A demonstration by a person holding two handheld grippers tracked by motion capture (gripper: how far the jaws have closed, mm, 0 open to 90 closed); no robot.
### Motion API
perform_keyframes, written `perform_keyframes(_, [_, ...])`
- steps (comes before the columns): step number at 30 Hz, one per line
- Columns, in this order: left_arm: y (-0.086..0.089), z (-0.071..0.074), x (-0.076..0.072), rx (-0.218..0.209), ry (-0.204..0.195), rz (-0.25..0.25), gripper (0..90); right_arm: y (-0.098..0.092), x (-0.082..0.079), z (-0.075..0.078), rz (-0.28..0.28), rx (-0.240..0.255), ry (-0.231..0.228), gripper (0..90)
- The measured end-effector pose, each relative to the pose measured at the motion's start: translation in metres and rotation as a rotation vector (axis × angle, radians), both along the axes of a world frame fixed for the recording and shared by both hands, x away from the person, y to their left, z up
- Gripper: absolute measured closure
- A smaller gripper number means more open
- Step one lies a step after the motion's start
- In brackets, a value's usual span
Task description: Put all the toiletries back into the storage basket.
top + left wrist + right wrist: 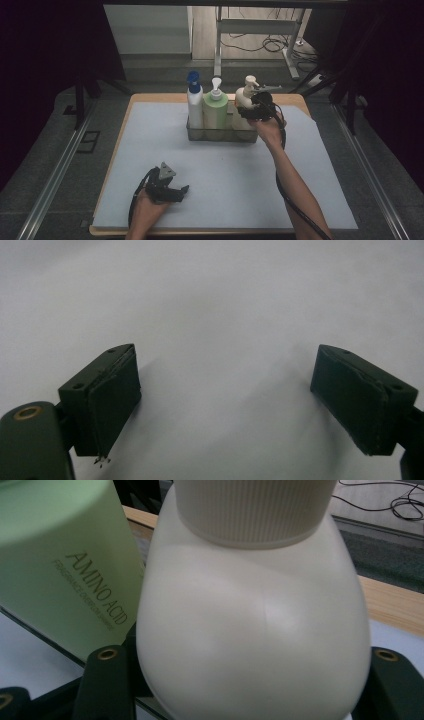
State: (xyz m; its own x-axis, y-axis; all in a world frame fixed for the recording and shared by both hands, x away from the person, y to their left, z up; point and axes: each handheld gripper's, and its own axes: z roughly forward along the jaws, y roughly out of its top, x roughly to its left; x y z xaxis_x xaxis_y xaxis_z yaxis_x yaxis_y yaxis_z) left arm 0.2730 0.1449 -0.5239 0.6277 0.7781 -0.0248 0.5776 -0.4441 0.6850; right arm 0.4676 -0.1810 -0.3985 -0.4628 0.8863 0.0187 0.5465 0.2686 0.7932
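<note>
Grey basket [220, 135]: cream bottle [255, 630] btwn jaws

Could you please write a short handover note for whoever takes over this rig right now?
Left gripper: open, holding nothing, low over the grey mat near the front edge.
Right gripper: jaws around the cream pump bottle, apparently gripping it.
The cream bottle stands at the right end of the clear tray, beside the green bottle and the blue-capped bottle.
Done: all three bottles are in the tray.
Left: likely to release the cream bottle and back away.
</note>
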Motion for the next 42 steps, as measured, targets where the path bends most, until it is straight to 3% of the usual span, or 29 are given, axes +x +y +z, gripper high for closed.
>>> perform_keyframes(9, [0.000, 0.000, 0.000, 0.000, 0.000, 0.000, 12.3, 0.000, 0.003, -0.010, -0.001, -0.002, 0.028, 36.7])
perform_keyframes(19, [0.000, 0.000, 0.000, 0.000, -0.001, 0.000, 12.3, -0.001, 0.000, -0.014, 0.024, -0.011, -0.001, 35.3])
perform_keyframes(26, [0.000, 0.000, 0.000, 0.001, -0.001, 0.000, 12.3, -0.005, -0.001, -0.021, 0.039, 0.002, 0.007, 30.6])
perform_keyframes(42, [0.000, 0.000, 0.000, 0.000, -0.001, 0.000, 12.3, -0.020, -0.023, -0.016, 0.072, 0.010, -0.007, 29.9])
